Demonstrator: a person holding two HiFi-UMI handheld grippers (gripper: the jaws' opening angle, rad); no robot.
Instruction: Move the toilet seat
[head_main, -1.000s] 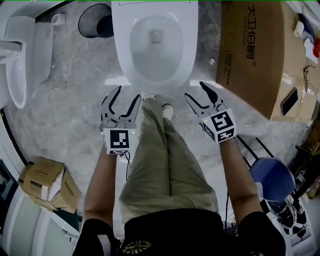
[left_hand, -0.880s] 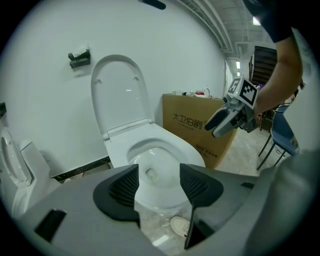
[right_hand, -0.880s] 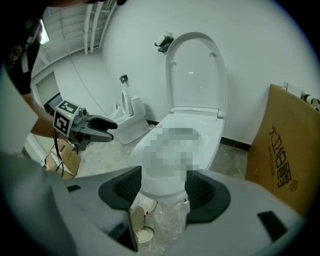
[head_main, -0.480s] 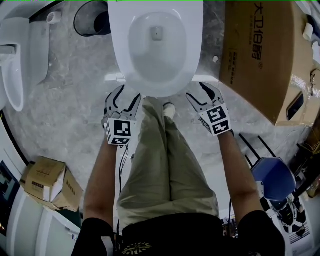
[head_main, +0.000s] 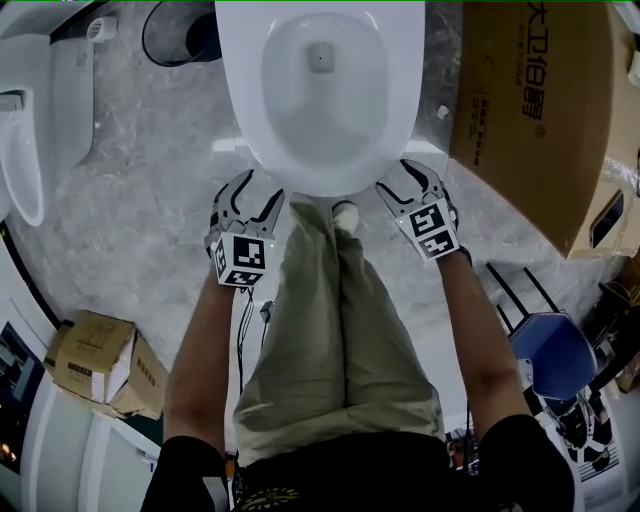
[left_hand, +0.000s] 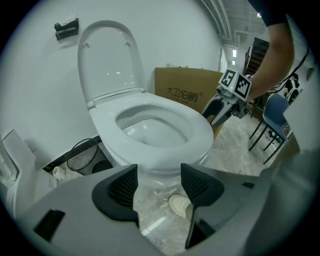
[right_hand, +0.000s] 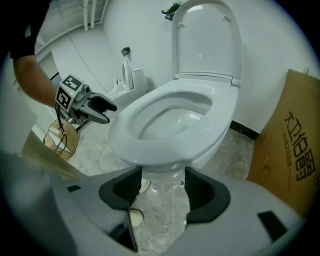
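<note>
Edging nearer over the past second, the left gripper (head_main: 255, 190) and right gripper (head_main: 400, 180), jaws wide and empty, flank the seat (head_main: 320, 186), seemingly ready to lift.

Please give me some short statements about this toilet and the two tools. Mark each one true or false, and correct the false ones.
1. The toilet lid stands raised. True.
2. The toilet seat is lifted against the lid. False: it lies flat on the bowl.
3. The left tool is shut on the seat. False: its jaws are apart with nothing between them, just in front of the seat's front edge.
4. The right tool is open and holds nothing. True.
5. A cardboard box stands on the person's right of the toilet. True.
6. The blue chair is on the person's left. False: it is on the right, nearer the person than the box.
</note>
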